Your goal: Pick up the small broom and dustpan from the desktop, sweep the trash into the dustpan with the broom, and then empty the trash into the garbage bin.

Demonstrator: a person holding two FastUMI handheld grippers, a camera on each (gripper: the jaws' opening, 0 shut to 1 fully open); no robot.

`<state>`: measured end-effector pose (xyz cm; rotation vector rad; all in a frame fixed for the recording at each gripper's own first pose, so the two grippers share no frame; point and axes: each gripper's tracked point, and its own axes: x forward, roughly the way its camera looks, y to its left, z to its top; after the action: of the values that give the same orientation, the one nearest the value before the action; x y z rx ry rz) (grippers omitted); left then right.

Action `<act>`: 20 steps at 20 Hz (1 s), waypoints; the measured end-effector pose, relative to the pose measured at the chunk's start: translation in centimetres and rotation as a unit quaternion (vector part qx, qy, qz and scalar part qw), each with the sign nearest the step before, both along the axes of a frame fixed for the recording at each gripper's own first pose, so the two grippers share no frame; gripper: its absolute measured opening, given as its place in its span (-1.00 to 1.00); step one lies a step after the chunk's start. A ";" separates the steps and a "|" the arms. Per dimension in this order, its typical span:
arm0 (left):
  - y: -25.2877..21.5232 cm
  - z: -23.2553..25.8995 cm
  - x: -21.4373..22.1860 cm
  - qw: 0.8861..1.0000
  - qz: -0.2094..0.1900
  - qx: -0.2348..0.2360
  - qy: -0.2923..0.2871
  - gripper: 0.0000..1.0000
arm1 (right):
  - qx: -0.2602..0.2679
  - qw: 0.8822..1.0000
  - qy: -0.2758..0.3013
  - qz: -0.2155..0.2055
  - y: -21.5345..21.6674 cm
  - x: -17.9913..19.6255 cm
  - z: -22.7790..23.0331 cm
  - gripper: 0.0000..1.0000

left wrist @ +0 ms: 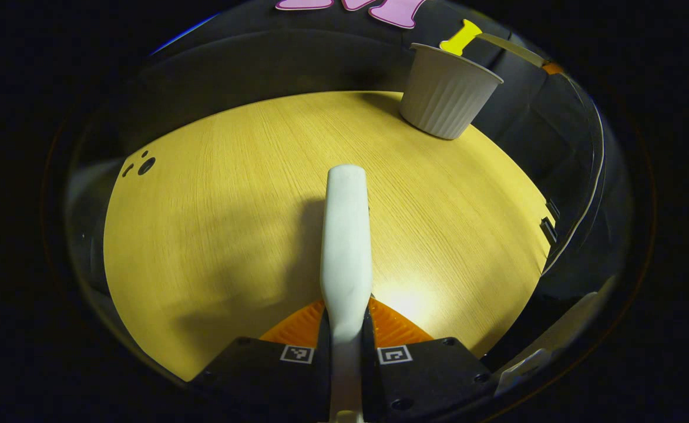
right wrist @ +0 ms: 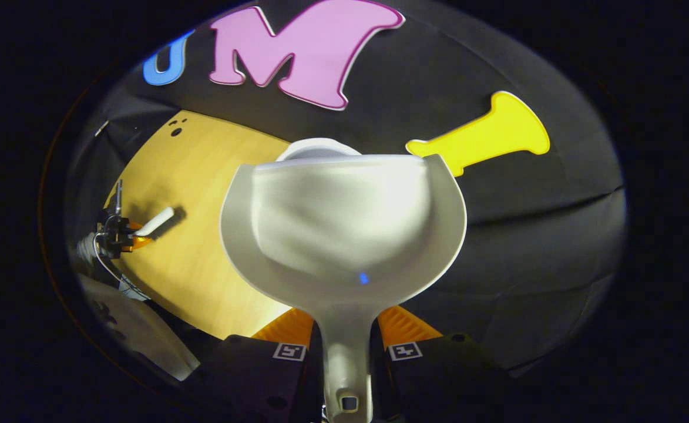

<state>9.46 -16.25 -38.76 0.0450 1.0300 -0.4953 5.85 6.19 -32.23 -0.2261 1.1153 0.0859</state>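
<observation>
Left gripper point(left wrist: 346, 346) was closed on the white broom handle point(left wrist: 345, 235), which stuck out fwd over the wood desk point(left wrist: 203, 235). Ribbed grey bin point(left wrist: 447, 91) stood at the desk's far right edge. Right gripper point(right wrist: 347, 341) was clamped on the dustpan point(right wrist: 344, 229) handle, pan held up w/ its hollow facing the camera, the bin's rim just behind it.

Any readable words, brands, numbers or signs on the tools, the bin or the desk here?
None on the white plastic broom handle, pale plastic dustpan, ribbed off-white garbage bin or light wooden desktop.
Square black-and-white markers on the left gripper and right gripper: coded patterns, no words.
</observation>
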 end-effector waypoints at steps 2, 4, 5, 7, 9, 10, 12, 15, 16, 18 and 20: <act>0.1 0.2 0.0 1.000 0.000 0.005 -0.003 -0.50 | 0.016 1.000 -0.015 0.018 1.9 -1.0 0.1 -0.20; 0.4 0.5 -0.1 1.000 0.003 0.009 -0.006 -0.50 | 0.038 0.998 -0.022 0.035 4.5 -2.5 -0.5 -0.29; 0.7 0.8 -0.2 1.000 0.005 0.012 -0.007 -0.50 | 0.051 0.998 -0.023 0.043 6.0 -3.2 -1.1 -0.29; 1.2 0.8 -0.4 1.000 0.011 0.018 -0.009 -0.50 | 0.069 0.996 -0.016 0.056 9.1 -5.0 -2.8 -0.29; 1.7 0.9 -0.8 1.000 0.020 0.021 -0.007 -0.50 | 0.082 0.994 -0.006 0.070 11.5 -6.3 -5.1 -0.28; 2.0 0.9 -0.9 0.999 0.023 0.022 -0.006 -0.50 | 0.089 0.993 0.002 0.075 13.0 -7.1 -6.9 -0.28; 2.5 0.9 -1.2 0.999 0.030 0.027 -0.005 -0.50 | 0.103 0.991 0.021 0.084 15.8 -8.4 -10.6 -0.28; 3.3 0.8 -1.5 0.999 0.039 0.035 -0.005 -0.51 | 0.119 0.988 0.045 0.089 18.7 -9.6 -15.3 -0.28; 3.6 0.8 -1.6 0.998 0.042 0.037 -0.005 -0.50 | 0.124 0.987 0.051 0.093 19.9 -10.0 -17.1 -0.29; 4.1 0.6 -1.6 0.998 0.050 0.042 -0.004 -0.50 | 0.132 0.985 0.063 0.091 21.6 -10.7 -20.2 -0.28; 4.4 0.4 -1.7 0.997 0.057 0.049 -0.002 -0.51 | 0.140 0.985 0.070 0.078 23.1 -10.9 -22.8 -0.29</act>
<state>7.73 -11.86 -38.37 0.0732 1.0458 -0.3404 -5.06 29.32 -55.03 -0.0552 1.2088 0.4000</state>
